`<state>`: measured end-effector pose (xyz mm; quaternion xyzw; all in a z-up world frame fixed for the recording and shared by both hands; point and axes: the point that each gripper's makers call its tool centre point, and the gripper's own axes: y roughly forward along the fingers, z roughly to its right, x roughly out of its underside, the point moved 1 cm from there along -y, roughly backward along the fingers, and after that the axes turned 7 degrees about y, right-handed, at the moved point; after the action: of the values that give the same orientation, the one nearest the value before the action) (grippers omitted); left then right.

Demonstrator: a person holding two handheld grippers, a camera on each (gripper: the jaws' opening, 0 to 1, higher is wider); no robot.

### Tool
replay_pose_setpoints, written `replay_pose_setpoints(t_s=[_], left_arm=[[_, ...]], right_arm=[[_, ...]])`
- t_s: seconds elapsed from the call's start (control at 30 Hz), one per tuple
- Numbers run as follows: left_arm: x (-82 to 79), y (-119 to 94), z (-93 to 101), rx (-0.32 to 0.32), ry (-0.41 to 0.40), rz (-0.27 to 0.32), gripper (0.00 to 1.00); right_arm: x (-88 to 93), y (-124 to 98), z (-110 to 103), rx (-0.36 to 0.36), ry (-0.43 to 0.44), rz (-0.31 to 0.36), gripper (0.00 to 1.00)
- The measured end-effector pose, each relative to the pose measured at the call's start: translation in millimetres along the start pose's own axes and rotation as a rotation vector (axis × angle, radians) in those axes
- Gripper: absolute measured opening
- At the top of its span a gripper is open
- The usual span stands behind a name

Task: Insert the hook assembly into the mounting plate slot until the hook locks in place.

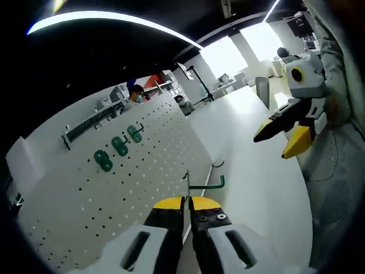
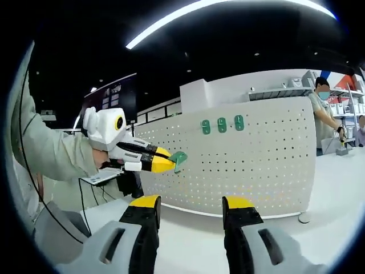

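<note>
We carry the hook toward the pegboard.

Our left gripper [image 1: 187,206] clamps the green hook [image 1: 206,184]; right gripper [image 2: 191,208] gapes, empty. Tilting risks missing the pegboard [image 2: 262,154] ahead.

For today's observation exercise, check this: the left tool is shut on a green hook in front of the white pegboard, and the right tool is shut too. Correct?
Not quite. The right tool is open, its jaws apart and empty, as the right gripper view shows. The left tool is indeed shut on the green hook before the white pegboard.

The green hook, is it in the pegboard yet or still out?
Out. The left gripper is shut on the green hook, holding it in the air short of the white pegboard.
</note>
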<state>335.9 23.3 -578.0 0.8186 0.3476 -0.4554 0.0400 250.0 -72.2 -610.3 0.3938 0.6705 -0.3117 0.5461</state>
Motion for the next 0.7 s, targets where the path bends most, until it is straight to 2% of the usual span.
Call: replay_pose_setpoints(t_s=[0.1, 0.2, 0.27, 0.4, 0.6, 0.7], left_arm=[[-3.3, -7, -7.3, -0.062, -0.107, 0.041, 0.04], [-5.7, -15, -13.1, -0.122, -0.168, 0.071, 0.04], [-9.6, -23, -18.4, -0.177, -0.187, 0.11, 0.04], [-8.3, -37, -24.6, -0.266, -0.253, 0.14, 0.04], [-4.8, -50, -24.2, -0.324, -0.318, 0.171, 0.04], [-2.6, -53, -20.6, -0.332, -0.332, 0.176, 0.04]], right_arm=[[0.4, 0, -2, -0.004, -0.006, -0.002, 0.41], [1.3, 1, -2, -0.005, -0.006, -0.007, 0.41], [1.6, 1, -2, -0.005, -0.007, -0.008, 0.41], [1.8, 2, -3, -0.005, -0.011, -0.009, 0.41], [3.9, 3, -6, -0.013, -0.022, -0.021, 0.41], [4.7, 4, -8, -0.02, -0.032, -0.026, 0.41]])
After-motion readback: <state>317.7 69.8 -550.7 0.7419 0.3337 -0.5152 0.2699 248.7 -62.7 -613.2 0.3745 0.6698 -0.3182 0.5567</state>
